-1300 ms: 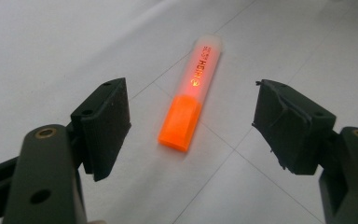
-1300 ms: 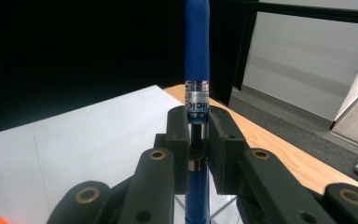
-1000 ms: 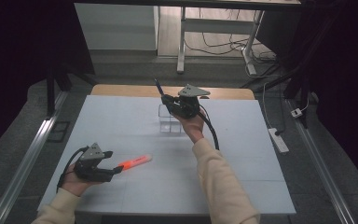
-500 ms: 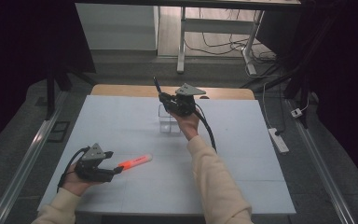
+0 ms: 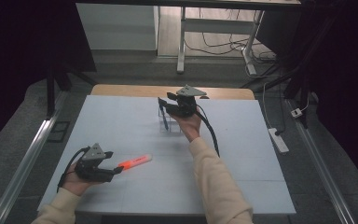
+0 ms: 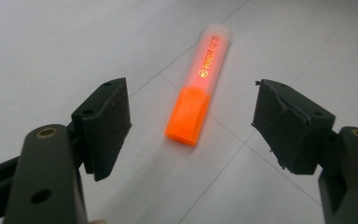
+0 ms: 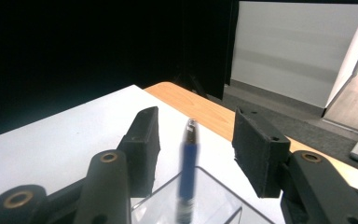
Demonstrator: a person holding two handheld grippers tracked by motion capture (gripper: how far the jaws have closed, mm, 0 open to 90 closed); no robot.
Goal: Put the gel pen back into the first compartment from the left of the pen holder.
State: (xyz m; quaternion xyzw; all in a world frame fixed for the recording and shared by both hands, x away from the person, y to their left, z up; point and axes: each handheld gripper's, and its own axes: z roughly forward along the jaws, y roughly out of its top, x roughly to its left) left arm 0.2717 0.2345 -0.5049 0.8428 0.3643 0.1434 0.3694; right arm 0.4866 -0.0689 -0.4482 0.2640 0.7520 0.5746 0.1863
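An orange highlighter [image 5: 135,162] [image 6: 200,102] lies flat on the white table [image 5: 242,154]. Its orange cap end points at my left gripper [image 5: 116,170] [image 6: 191,93], which is open just short of it, touching nothing. At the far middle, a blue pen [image 5: 164,116] [image 7: 186,172] stands leaning in a small clear box [image 5: 171,125] [image 7: 205,200]. My right gripper [image 5: 163,105] [image 7: 196,121] hovers over the box, open, one jaw on each side of the pen's top and apart from it. The pen looks blurred.
A wooden strip [image 5: 121,90] runs along the table's far edge. A white power strip [image 5: 278,140] lies on the floor to the right, and metal rails [image 5: 28,154] flank the table. Desk legs and cables [image 5: 214,42] stand beyond.
The blue pen, which stuck up above the right gripper, has dropped lower into the clear box as the jaws let go. The left gripper and highlighter have stayed put.
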